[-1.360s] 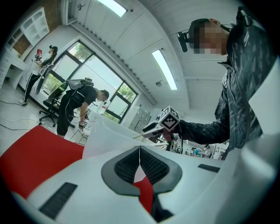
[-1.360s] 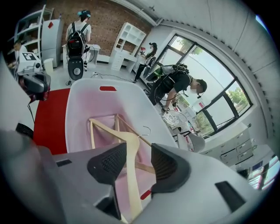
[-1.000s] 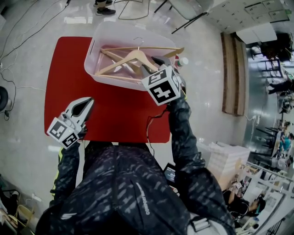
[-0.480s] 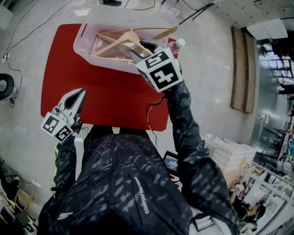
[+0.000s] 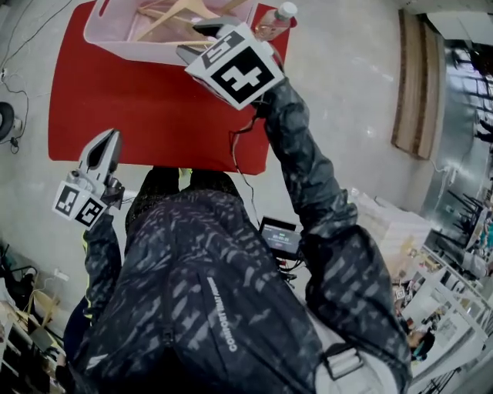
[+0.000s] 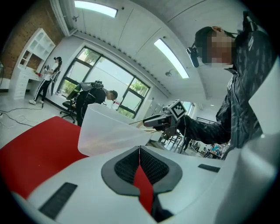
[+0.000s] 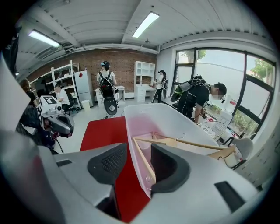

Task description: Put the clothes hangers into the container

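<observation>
Between the earlier head view and now, the table and container slide toward 12 o'clock in the frame, and the left gripper draws back from over the table's corner to its near edge. The wooden clothes hangers (image 5: pixel 176 9) lie inside the translucent white container (image 5: pixel 115 32), stacked loosely on its bottom, with wire hooks pointing toward the far wall. In the right gripper view the hangers (image 7: pixel 183 142) rest against the container's near wall (image 7: pixel 144 131), one bar running along it. No hanger is seen on the table, so the loading appears to be done or nearly so.

The right gripper (image 5: pixel 200 40) hangs at the container's near rim with its jaws released. In its own view the right gripper (image 7: pixel 139 153) straddles the wall, one jaw inside and one outside. The outer pad stands clear of the plastic, so it grips nothing. Its marker cube (image 5: pixel 233 68) hides part of the rim.

The left gripper (image 5: pixel 110 140) idles at 8 o'clock, clenched on nothing and kept clear of the work; its jaws (image 6: pixel 139 151) meet at the tips. The container sits at 12 o'clock on the red table (image 5: pixel 154 108). A bottle (image 5: pixel 279 17) stands at the cube's 1 o'clock.
</observation>
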Available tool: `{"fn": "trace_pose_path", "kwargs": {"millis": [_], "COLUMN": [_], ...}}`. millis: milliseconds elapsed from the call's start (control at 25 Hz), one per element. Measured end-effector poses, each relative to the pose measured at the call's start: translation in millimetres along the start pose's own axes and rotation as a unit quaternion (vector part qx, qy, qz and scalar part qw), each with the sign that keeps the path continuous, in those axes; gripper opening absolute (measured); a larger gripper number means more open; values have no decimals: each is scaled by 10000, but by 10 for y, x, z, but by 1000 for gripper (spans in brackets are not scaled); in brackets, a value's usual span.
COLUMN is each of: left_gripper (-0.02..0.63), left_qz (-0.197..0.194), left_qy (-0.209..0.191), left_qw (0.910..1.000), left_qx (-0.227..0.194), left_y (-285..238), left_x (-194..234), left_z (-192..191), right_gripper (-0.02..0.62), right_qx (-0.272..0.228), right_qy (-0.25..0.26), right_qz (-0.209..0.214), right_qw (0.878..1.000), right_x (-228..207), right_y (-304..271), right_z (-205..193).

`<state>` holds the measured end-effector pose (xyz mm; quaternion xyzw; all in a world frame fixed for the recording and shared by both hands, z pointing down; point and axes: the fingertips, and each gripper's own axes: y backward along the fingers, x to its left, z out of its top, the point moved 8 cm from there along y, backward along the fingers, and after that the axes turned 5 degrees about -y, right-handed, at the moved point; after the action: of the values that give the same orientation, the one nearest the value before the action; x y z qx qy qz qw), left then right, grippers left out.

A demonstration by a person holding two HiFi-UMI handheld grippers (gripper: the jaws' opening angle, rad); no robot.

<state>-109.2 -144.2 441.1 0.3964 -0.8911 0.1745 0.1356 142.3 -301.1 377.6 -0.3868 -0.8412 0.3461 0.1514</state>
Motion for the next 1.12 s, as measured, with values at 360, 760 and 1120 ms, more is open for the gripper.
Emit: {"fn": "trace_pose_path", "kwargs": {"millis": [360, 760, 1120], "left_gripper": [12, 12, 12], "left_qz": [31, -42, -145], "left_qy": [-63, -12, -196], "left_qw": [9999, 9997, 9996], "left_qx": [-79, 244, -131], "left_y": [-293, -41, 820], "left_x": [-277, -364, -383], "left_z": [138, -102, -171], "right_gripper": [162, 161, 156], "right_qx": [-236, -456, -883], "right_qy": [70, 683, 124], "right_qz": [158, -423, -580], "right_qw": [9996, 9957, 9943], "right_x": [-137, 54, 923], "right_y": [65, -136, 433], "right_z": [-115, -187, -29]}}
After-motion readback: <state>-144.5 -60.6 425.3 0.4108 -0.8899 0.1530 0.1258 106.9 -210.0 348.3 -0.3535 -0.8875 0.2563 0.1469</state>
